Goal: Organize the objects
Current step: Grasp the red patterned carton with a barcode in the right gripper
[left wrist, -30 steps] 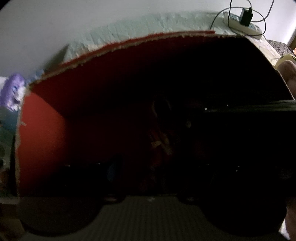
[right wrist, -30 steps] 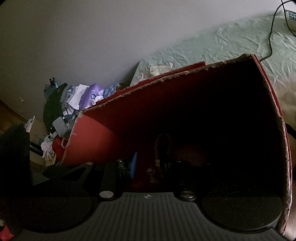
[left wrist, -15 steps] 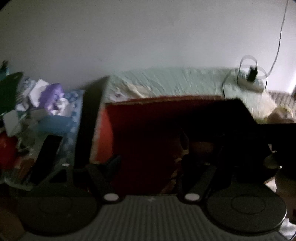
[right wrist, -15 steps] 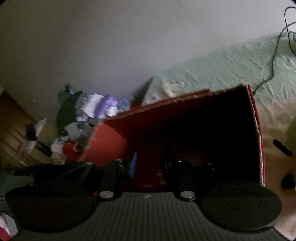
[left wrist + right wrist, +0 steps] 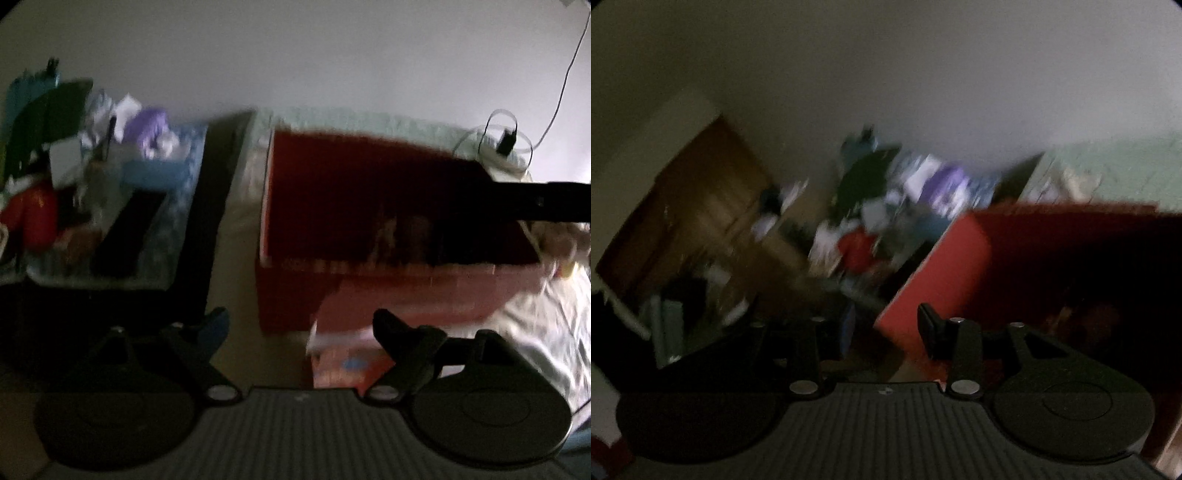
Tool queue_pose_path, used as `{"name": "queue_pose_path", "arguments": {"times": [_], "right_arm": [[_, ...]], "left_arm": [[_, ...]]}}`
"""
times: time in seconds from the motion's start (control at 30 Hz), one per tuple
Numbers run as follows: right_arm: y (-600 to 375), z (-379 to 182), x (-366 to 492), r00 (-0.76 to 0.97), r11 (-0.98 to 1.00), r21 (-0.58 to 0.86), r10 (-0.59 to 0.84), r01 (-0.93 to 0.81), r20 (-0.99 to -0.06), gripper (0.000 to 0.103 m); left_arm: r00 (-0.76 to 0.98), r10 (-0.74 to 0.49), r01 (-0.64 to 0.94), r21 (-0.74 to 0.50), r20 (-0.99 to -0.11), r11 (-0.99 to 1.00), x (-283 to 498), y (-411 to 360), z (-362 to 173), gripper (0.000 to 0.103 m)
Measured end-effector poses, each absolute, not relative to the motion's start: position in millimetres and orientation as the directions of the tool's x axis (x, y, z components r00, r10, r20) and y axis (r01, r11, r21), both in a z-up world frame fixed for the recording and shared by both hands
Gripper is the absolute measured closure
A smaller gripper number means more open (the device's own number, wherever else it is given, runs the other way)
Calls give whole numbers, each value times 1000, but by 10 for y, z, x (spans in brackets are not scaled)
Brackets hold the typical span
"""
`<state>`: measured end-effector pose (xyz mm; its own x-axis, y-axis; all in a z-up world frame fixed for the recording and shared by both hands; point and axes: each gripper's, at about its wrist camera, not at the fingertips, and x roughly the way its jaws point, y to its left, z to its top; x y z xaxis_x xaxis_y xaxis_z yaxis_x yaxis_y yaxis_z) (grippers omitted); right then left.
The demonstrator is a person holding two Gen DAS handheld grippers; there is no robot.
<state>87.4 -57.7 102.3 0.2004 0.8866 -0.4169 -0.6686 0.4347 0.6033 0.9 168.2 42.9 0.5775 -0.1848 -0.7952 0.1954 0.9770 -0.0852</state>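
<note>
A red cardboard box (image 5: 369, 192) stands open on a pale green sheet, its inside dark and its contents unreadable. My left gripper (image 5: 299, 328) is open and empty, hovering in front of the box's near wall. A small colourful pack (image 5: 347, 363) lies just below, between the left fingers. In the blurred right wrist view my right gripper (image 5: 886, 328) is open with nothing in it, at the left corner of the red box (image 5: 945, 269).
A cluttered pile (image 5: 92, 184) of clothes and bags lies left of the box. A power strip with charger (image 5: 506, 144) sits behind it. A dark bar (image 5: 535, 201) crosses over the box's right side. Wooden furniture (image 5: 690, 221) stands far left.
Both grippers have drawn back out of the red box. The right view has swung left toward the clutter; the box's outer wall and the small pack now show.
</note>
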Motion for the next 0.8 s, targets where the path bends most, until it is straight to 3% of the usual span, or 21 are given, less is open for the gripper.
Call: {"name": "queue_pose_path", "arguments": {"times": [0.27, 0.5, 0.8], "right_arm": [[-512, 745, 633, 59, 439, 635, 848, -636, -527, 61], [-577, 337, 580, 26, 572, 677, 772, -463, -635, 60], [-538, 42, 574, -11, 627, 719, 751, -300, -660, 57]], "left_arm": [[465, -252, 222, -164, -849, 961, -166, 1620, 81, 12], [407, -318, 242, -235, -856, 941, -187, 1531, -88, 11], [370, -343, 258, -259, -863, 931, -172, 1350, -269, 9]]}}
